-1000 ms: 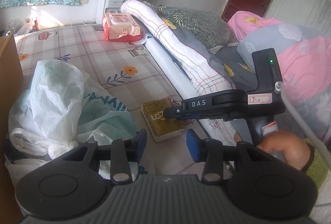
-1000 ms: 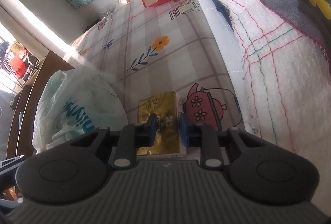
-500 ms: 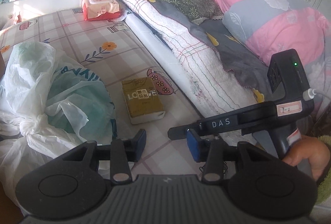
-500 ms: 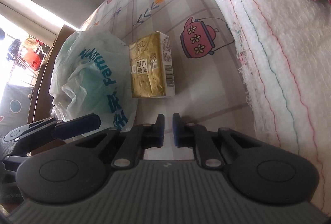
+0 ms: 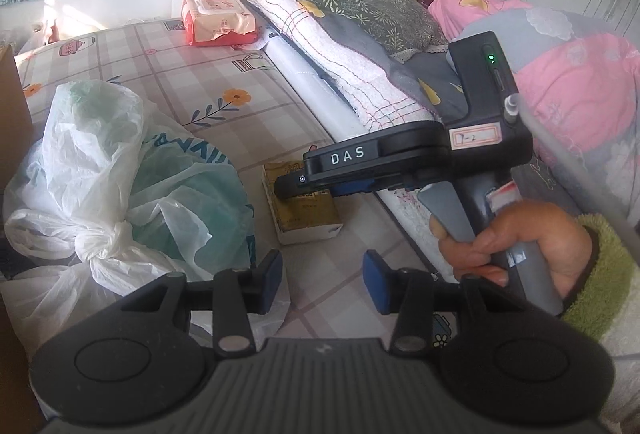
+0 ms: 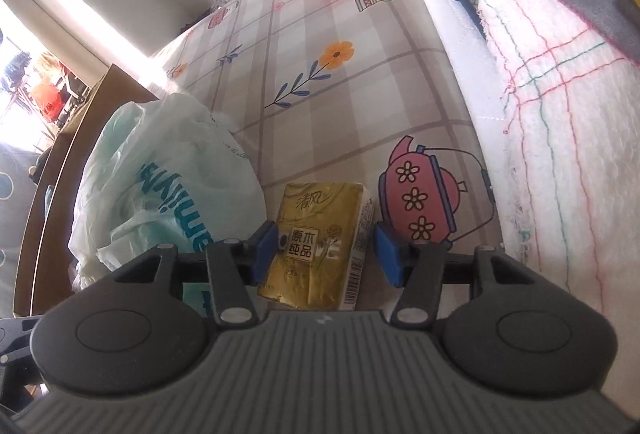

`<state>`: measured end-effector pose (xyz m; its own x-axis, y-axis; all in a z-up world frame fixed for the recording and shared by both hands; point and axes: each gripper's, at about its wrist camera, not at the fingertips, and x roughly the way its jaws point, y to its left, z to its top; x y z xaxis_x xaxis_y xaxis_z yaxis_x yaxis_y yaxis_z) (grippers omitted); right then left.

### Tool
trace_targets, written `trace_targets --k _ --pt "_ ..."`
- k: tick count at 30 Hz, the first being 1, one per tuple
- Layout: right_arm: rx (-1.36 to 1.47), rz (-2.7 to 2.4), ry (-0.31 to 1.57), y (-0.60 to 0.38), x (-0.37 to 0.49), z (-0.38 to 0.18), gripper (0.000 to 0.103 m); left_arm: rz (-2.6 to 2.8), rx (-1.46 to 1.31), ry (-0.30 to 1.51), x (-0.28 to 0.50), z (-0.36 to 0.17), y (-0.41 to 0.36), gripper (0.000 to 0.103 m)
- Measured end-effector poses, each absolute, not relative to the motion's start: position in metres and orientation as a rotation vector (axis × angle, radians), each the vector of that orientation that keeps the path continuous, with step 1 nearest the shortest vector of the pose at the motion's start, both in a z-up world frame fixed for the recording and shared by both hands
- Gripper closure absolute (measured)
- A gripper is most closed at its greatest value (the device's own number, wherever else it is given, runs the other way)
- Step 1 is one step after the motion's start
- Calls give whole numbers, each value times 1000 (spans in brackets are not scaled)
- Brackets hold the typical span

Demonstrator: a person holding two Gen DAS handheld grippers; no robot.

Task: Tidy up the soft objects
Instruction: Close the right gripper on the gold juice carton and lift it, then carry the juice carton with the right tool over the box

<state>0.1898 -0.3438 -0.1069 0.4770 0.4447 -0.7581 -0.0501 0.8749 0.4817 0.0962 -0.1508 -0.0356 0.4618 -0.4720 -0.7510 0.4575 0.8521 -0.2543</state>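
A gold tissue pack lies flat on the checked bedsheet. My right gripper straddles it and its jaws are opening. The left pad sits at the pack's side, and a gap shows at the right pad. In the left wrist view the same right gripper hovers over the gold tissue pack, with a hand on its handle. My left gripper stands open over bare sheet, nearer than the pack, with nothing between its fingers.
A knotted white plastic bag bulges just left of the pack. A red wipes pack lies at the far end of the bed. A folded white blanket and pink quilt pile up on the right. A wooden edge stands at the left.
My right gripper, shut and held back from the pack half a second ago, has moved forward over it with its jaws now spread around it. The left gripper stayed open.
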Motion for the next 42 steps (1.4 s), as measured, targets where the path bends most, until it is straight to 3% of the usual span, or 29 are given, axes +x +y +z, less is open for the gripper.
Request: trace_targets --k 3,9,23,32,42 --pt "351 328 1043 -331 192 -105 48 -562 -31 931 97 -35 -144 56" --pt "346 321 1046 -331 177 -104 56 -569 -56 939 100 -38 -141 55" --pt "873 347 1073 -374 94 -122 58 -679 -2 1010 84 -52 -160 43" --pt "755 447 949 -340 76 -46 57 -697 -59 887 64 -10 -122 45" --pt "486 764 886 -206 108 31 57 -417 -194 690 15 48 13 36"
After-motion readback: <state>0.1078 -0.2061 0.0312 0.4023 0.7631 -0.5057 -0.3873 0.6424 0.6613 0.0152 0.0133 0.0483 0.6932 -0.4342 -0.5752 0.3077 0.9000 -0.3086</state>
